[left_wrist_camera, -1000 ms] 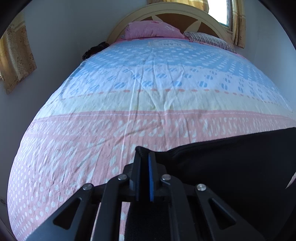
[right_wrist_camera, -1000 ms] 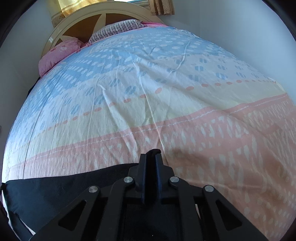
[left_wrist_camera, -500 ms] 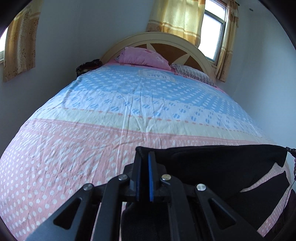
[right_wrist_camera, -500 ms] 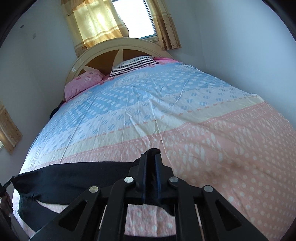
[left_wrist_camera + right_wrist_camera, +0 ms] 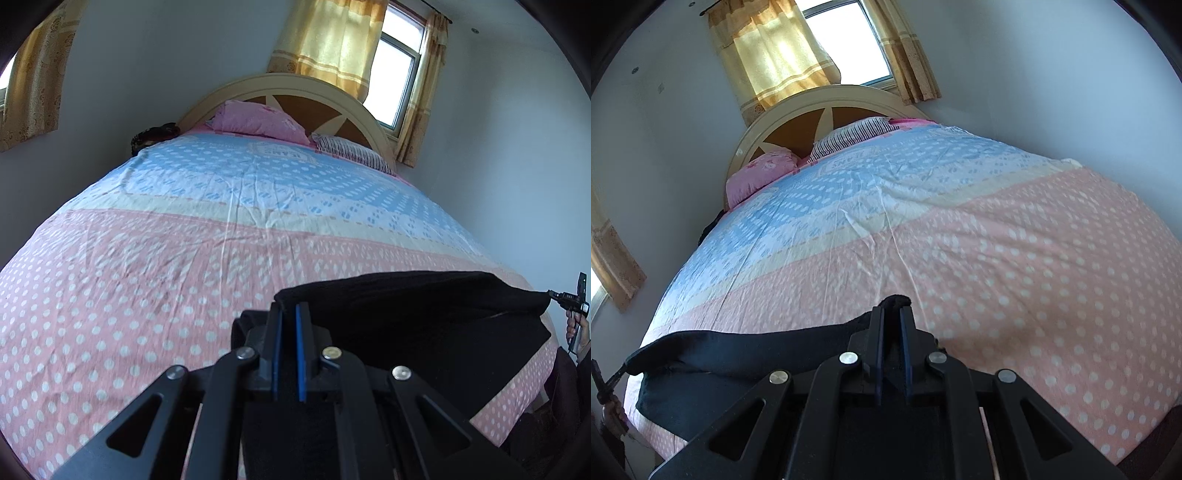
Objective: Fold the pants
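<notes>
**Holding black pants up over a pink bed**

Stretching from one side to the other, the black pants are held up by two grippers above the near end of the bed. On the left side, one corner of the cloth is pinched by the left gripper. Its two blue-edged fingers are pressed close together, with black cloth squeezed between them. From there the top edge of the pants is pulled tight toward the right. A part of the cloth hangs down below that edge and lies against the pink dotted sheet.

At the far right of the left view, the other corner of the pants is gripped by the small tip of the right gripper. A hand is seen just under it.

In the right view, the right gripper is seen up close. Its fingers are squeezed on a bunched bit of black cloth, which sticks up a little past the tips. The pants run off to the left from there.

Farther back on the bed, a blue dotted part of the sheet is seen. A pink pillow and a striped pillow are placed by the round headboard. A window with yellow curtains is seen behind it.
</notes>
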A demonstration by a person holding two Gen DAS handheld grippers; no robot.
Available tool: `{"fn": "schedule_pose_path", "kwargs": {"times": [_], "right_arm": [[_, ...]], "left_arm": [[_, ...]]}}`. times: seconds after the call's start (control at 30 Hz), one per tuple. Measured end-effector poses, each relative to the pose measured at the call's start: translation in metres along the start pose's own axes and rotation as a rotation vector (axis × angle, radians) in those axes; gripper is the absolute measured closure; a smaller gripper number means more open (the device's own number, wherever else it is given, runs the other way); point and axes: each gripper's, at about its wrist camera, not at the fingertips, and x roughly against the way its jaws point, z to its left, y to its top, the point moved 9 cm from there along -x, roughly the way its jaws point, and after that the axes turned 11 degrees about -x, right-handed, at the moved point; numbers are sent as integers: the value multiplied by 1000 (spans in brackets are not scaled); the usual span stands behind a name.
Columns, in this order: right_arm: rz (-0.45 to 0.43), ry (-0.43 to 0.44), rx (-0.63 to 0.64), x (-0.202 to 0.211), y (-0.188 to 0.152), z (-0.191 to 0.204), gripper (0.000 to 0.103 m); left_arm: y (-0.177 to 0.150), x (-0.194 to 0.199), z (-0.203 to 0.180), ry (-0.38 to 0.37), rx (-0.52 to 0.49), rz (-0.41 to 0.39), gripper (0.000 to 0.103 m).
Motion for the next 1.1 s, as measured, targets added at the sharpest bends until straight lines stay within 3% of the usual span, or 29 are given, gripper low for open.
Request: {"fn": "schedule_pose_path", "kwargs": {"times": [0.27, 0.4, 0.5, 0.53, 0.57, 0.6, 0.63, 0.83, 1.0, 1.1], "right_arm": [[63, -57, -45, 2, -40, -38, 96], [90, -129, -9, 4, -51, -51, 96], [43, -172, -51, 17, -43, -65, 94], [29, -177, -67, 22, -40, -67, 91], [10, -197, -56, 30, -37, -64, 75], [-12, -209, -25, 37, -35, -57, 53], [-28, -212, 19, 43, -34, -44, 47], [-25, -140, 458, 45, -73, 92, 47], [78, -10, 735, 12, -148, 190, 47], [150, 43, 864, -9, -199, 227, 47]], "left_arm": [[-43, 1, 9, -11, 38, 50, 98], [-54, -2, 8, -9, 34, 69, 98], [-57, 0, 7, -15, 42, 59, 98], [-58, 1, 7, -16, 44, 56, 98], [-58, 1, 7, -16, 45, 55, 98], [-58, 2, 6, -14, 45, 55, 98], [-59, 2, 6, -14, 45, 54, 98], [-58, 2, 5, 8, 29, 60, 98], [-57, 2, 1, 31, -14, 58, 98], [-56, 2, 0, 39, -23, 53, 98]]}}
